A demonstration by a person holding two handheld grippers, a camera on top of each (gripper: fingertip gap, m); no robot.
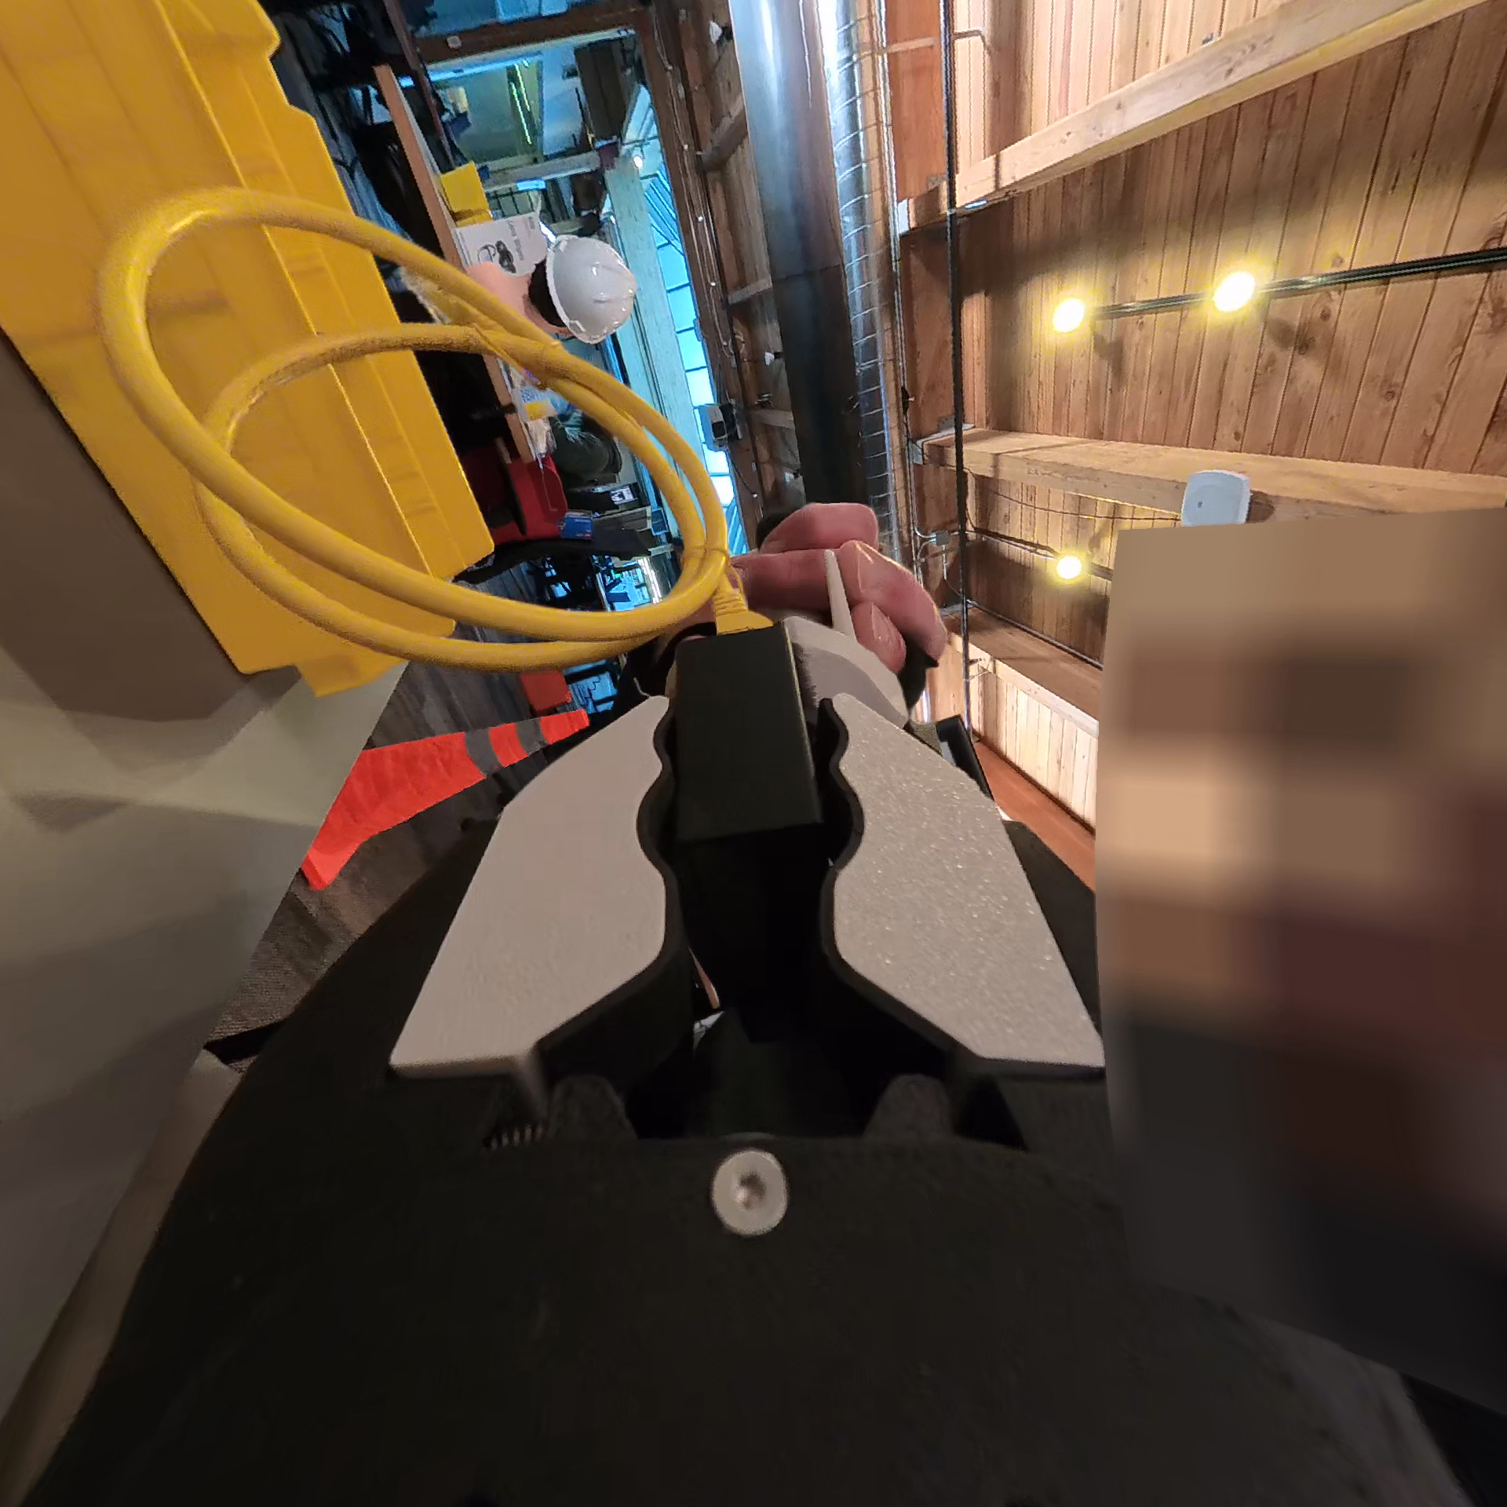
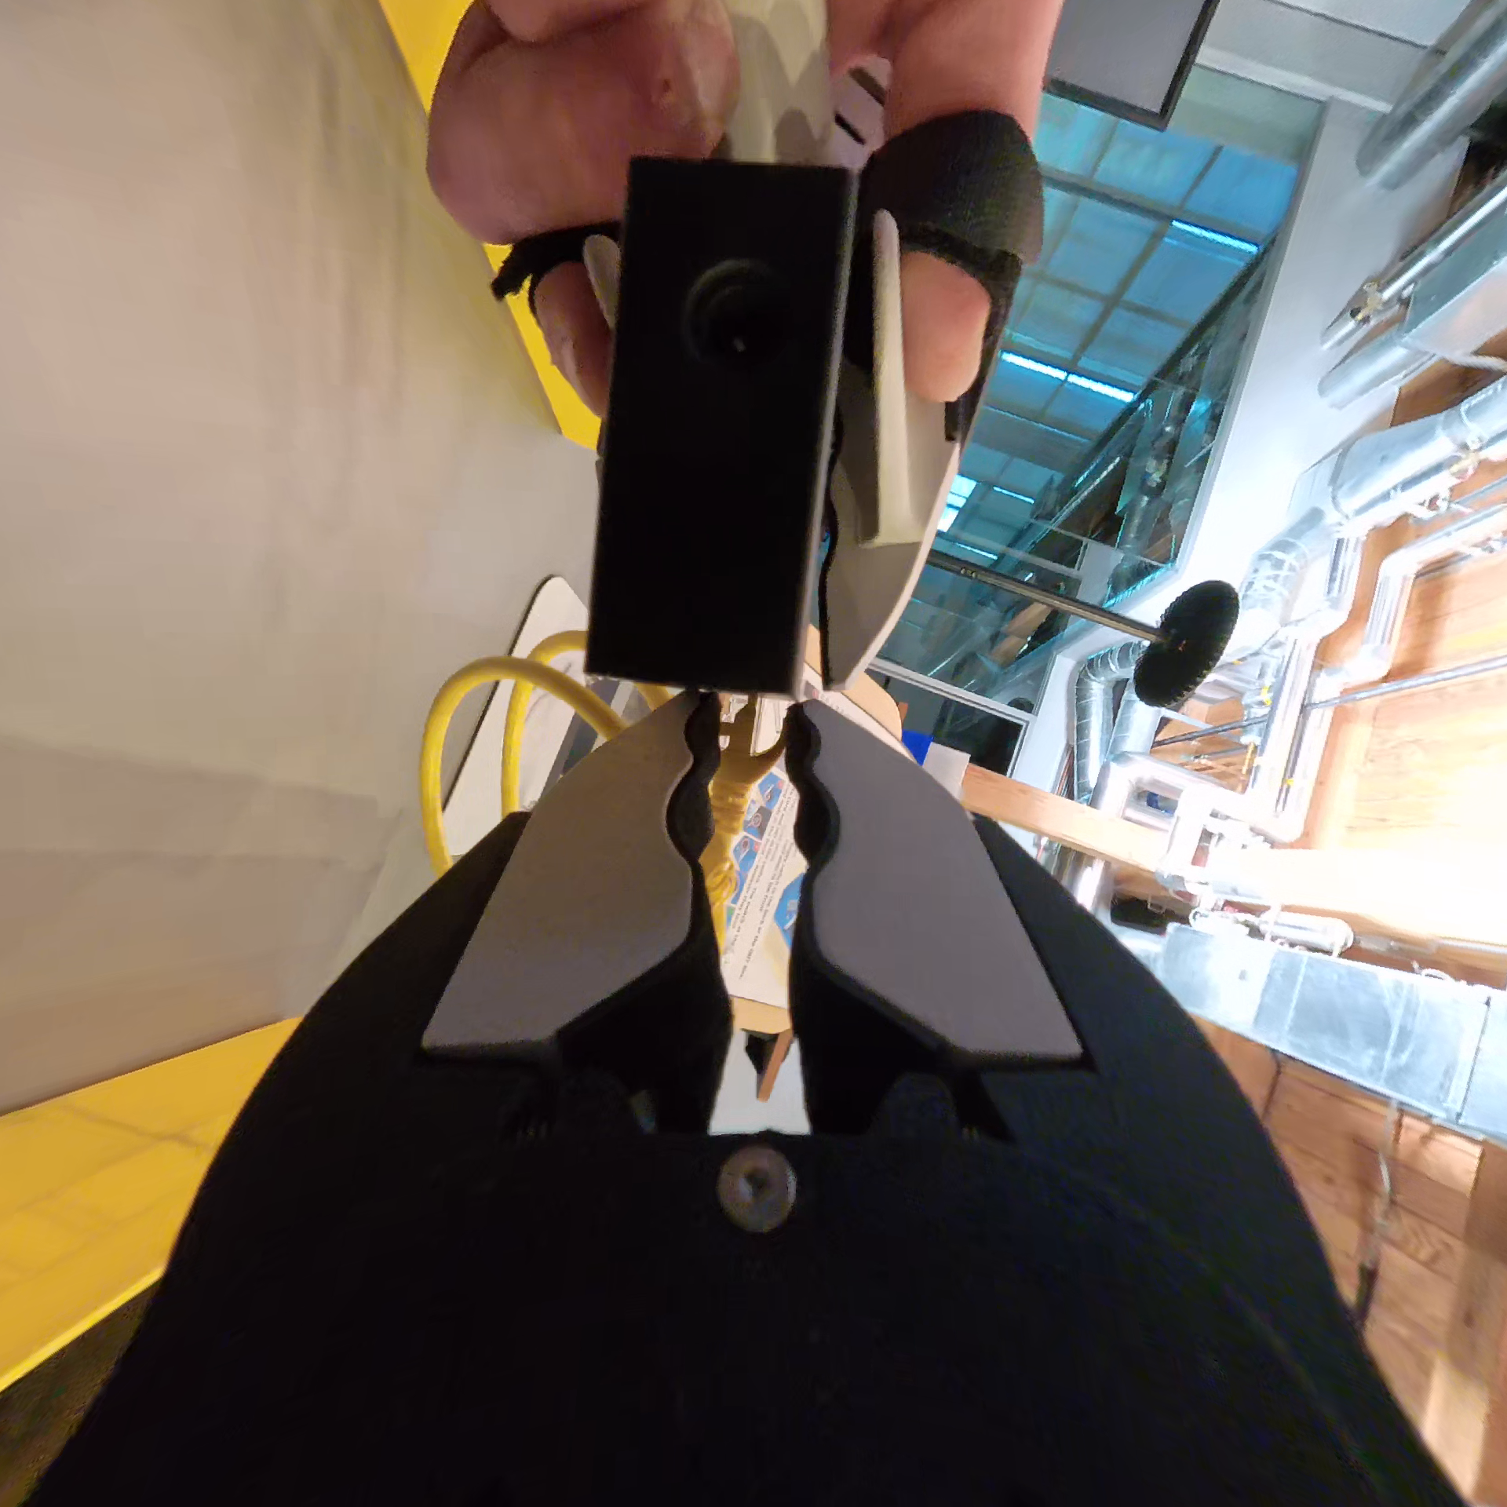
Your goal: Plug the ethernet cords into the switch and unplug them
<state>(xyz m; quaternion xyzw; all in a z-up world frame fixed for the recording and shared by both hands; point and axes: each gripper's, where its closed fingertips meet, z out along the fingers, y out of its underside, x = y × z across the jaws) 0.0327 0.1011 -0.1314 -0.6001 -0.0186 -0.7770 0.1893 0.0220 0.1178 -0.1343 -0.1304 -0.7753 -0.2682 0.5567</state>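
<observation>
My left gripper (image 1: 744,718) is shut on a black box, the switch (image 1: 738,734), and holds it in the air, lengthwise between its grey fingers. A yellow ethernet cord (image 1: 326,522) loops out to the left, and its plug (image 1: 738,621) sits in the switch's far end. In the right wrist view the switch (image 2: 718,424) stands straight ahead. My right gripper (image 2: 752,713) has its fingertips closed on the yellow plug (image 2: 738,766) right at the switch's near end. The cord (image 2: 436,758) loops to the left there. The port itself is hidden.
A yellow bin (image 1: 204,245) stands on the white table (image 1: 122,815) at the left. An orange traffic cone (image 1: 408,783) lies beyond the table edge. A person in a white hard hat (image 1: 591,285) is far off. A printed sheet (image 2: 758,897) lies below the right gripper. My two grippers' fingertips are within a few centimetres of each other.
</observation>
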